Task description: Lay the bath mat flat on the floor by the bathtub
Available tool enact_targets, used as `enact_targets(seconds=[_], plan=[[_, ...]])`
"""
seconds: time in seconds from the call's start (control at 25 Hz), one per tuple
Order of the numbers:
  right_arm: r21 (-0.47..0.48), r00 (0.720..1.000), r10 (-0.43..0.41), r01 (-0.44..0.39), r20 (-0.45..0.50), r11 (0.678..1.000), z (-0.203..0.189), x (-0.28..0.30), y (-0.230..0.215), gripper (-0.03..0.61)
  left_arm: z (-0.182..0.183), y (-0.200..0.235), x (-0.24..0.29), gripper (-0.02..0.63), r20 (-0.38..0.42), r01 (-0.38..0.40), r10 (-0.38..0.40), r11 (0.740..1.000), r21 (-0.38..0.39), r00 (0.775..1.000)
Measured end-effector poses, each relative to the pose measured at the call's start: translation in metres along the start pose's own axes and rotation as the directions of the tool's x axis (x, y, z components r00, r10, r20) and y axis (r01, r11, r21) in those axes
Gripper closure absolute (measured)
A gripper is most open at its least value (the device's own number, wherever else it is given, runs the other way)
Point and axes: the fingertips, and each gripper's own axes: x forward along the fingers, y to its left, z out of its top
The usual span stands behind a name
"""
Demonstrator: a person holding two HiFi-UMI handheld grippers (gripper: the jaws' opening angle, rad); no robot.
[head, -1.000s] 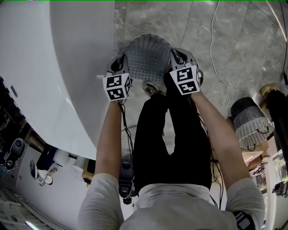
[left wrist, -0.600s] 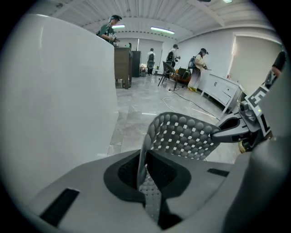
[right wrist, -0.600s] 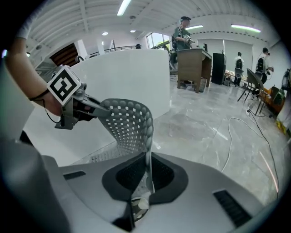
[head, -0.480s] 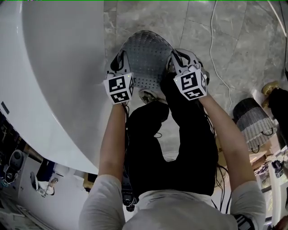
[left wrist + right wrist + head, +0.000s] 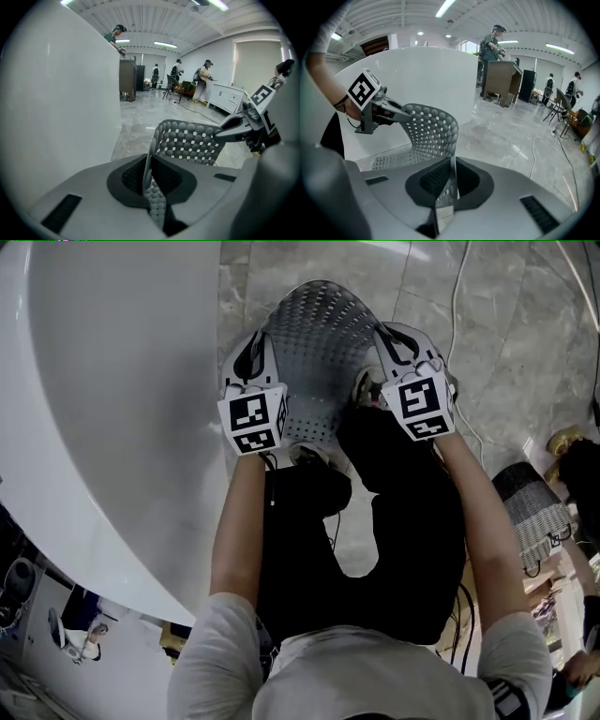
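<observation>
- Grey marble floor (image 5: 525,324) is seen beside the white bathtub (image 5: 122,381).
- Left gripper (image 5: 253,357) is clamped on the bath mat (image 5: 319,334), which is held bowed in front of the person.
- Right gripper (image 5: 398,343) is clamped on the opposite edge; lowering and flattening are judged next.

bath mat (image 5: 314,343) partly hidden (legs (image 5: 394,521)), bathtub (image 5: 112,381) cropped

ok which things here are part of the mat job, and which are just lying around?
In the job: bath mat, pinched at its edges by the left gripper and right gripper; bathtub; floor beside it.
Lying about: white cable, wicker basket.
</observation>
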Motion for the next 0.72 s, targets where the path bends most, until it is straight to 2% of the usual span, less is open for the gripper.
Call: enact_targets(seconds=[0.2,0.28,0.36,0.48,0.56,0.72], plan=[[-0.015,1.000,0.000,0.000,0.022,1.000,0.019,0.015,-0.003,0.555,0.013,0.024,0.017,0.583,0.029,0.005,-0.006,0.999,0.036,1.000],[-0.024,0.998,-0.038,0.039,0.043,0.999,0.025,0.021,-0.007,0.555,0.021,0.029,0.027,0.583,0.040,0.015,-0.018,0.997,0.072,0.999],[0.003,0.994,-0.090,0.090,0.061,0.996,0.022,0.027,-0.012,0.555,0.022,0.027,0.039,0.583,0.041,0.060,-0.064,0.994,0.092,0.997],[0.036,0.984,-0.157,0.154,0.090,0.987,0.015,0.039,-0.022,0.554,0.018,0.027,0.059,0.584,0.059,0.144,-0.146,0.989,0.033,0.988],[0.038,0.975,-0.190,0.187,0.117,0.982,0.012,0.050,-0.029,0.554,0.015,0.038,0.072,0.584,0.079,0.161,-0.161,0.987,-0.002,0.984],[0.065,0.968,-0.220,0.213,0.120,0.975,0.000,0.054,-0.030,0.554,0.004,0.046,0.084,0.584,0.062,0.186,-0.191,0.979,0.080,0.980]])
